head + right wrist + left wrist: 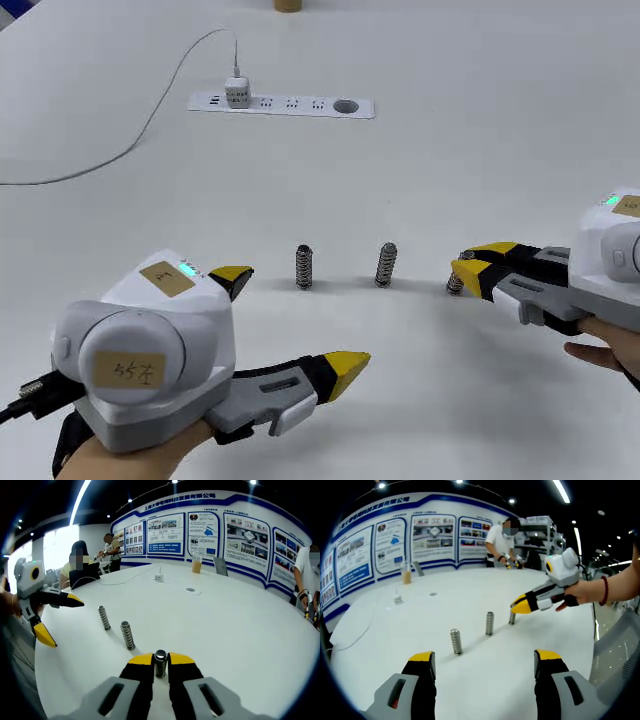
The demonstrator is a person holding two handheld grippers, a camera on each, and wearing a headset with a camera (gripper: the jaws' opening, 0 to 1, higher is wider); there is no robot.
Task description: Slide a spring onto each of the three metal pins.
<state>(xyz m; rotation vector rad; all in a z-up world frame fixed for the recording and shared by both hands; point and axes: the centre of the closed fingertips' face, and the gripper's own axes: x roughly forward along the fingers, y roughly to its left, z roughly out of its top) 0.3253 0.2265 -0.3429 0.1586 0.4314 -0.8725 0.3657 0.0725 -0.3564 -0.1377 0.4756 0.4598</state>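
Right tool [161, 659] is pinched narrow on the end spring [160, 668], which stands upright on the worktop [225, 630]. I judge it light, slick and apt to bend sideways, so it is best gripped gently, low on the coils. Beyond stand the middle spring [127, 635] and far spring [104, 617]. Left tool [291, 318] gapes wide and empty, near them. Pins inside the coils are hard to make out, and the jaws hide the end spring's base.

Three springs stood in a row across the table [480, 150]: the left spring [304, 267], the middle spring [386, 264] to its right, and the right spring [456, 283] farthest right, between the tips of the right tongs [472, 266]. The left tongs [291, 317] were in front of the row, apart from it. Well behind it lay a power strip [300, 104], with a charger [236, 92] on its left end and a cable [130, 140] trailing left.
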